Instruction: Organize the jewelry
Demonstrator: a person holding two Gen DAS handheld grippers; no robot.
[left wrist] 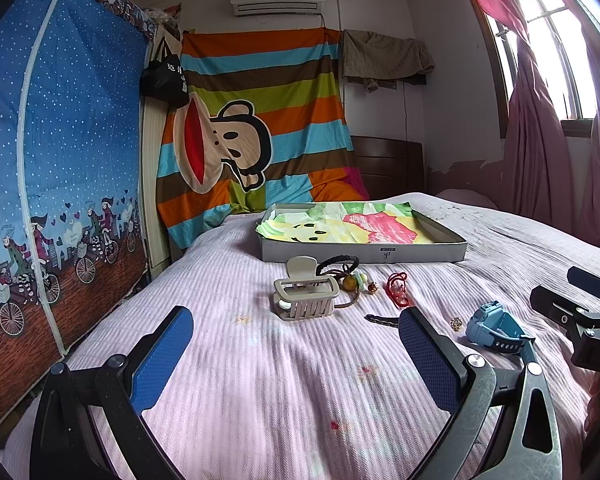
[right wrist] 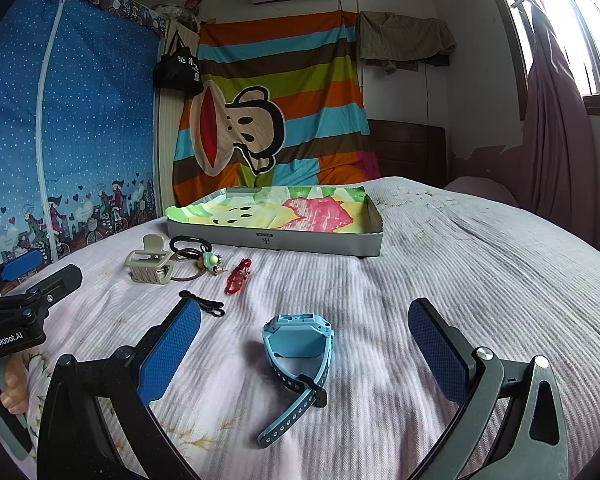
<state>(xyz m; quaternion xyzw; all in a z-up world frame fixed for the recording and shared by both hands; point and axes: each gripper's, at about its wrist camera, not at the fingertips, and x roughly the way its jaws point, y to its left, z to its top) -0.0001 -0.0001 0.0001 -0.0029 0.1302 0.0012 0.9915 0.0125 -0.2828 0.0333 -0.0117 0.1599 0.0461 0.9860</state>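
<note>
Left wrist view looks along a bed covered by a pale pink bedspread [left wrist: 260,380], with the left gripper [left wrist: 296,352] hovering low over it, its blue-padded fingers [left wrist: 162,354] spread wide and holding nothing. Ahead of them, from left to right, lie a beige hair claw [left wrist: 306,294], a dark hair tie [left wrist: 338,264] with beads touching the claw's right side, a red cord trinket [left wrist: 398,288], a small black strip [left wrist: 382,319] just beside the right finger, a tiny gold piece [left wrist: 456,323] too small to identify, and a light blue watch [left wrist: 496,324]. Behind this row sits a shallow grey box [left wrist: 364,252] lined with a colourful cloth; none of the jewelry is in it. At the far right edge part of the right gripper [left wrist: 580,312] shows.

Right wrist view has the left gripper [right wrist: 32,292] at its left edge, a hand [right wrist: 14,388] on its handle. Going rightward come the hair claw [right wrist: 150,266], the hair tie [right wrist: 190,246], the red trinket [right wrist: 238,278] and the black strip [right wrist: 202,302]. The right gripper [right wrist: 304,352] hangs over the bedspread with fingers [right wrist: 436,354] wide apart and empty, the blue watch [right wrist: 298,340] lying between them, touching neither, strap trailing toward the camera. The box [right wrist: 276,238] stands well beyond.
</note>
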